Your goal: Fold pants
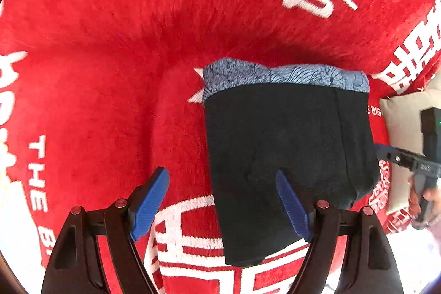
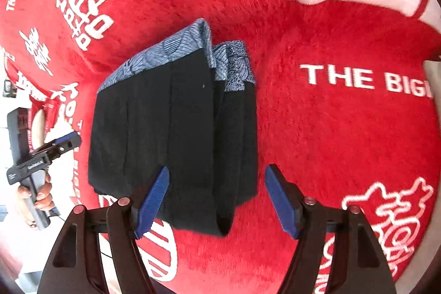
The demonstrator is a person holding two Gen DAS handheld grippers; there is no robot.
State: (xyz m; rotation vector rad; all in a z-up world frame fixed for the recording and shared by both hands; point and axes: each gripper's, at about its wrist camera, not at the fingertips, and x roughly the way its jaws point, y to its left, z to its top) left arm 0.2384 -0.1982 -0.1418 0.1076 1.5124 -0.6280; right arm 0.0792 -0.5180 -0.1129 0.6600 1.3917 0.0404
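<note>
The black pants [image 1: 289, 156] lie folded into a compact stack on the red blanket [image 1: 110, 32], with a blue patterned band [image 1: 289, 76] along the far edge. They also show in the right wrist view [image 2: 171, 139], with the band [image 2: 154, 59] at the top. My left gripper [image 1: 220, 200] is open and empty, hovering over the stack's near left edge. My right gripper [image 2: 216, 197] is open and empty over the stack's near right corner. Each gripper shows at the edge of the other's view, the right one [image 1: 397, 156] and the left one [image 2: 58, 146].
The red blanket [image 2: 330, 128] with white lettering covers the whole surface and has soft ridges left of the pants. A beige cushion [image 1: 399, 134] lies at the right edge. A pale floor shows beyond the blanket's edge [image 2: 16, 244].
</note>
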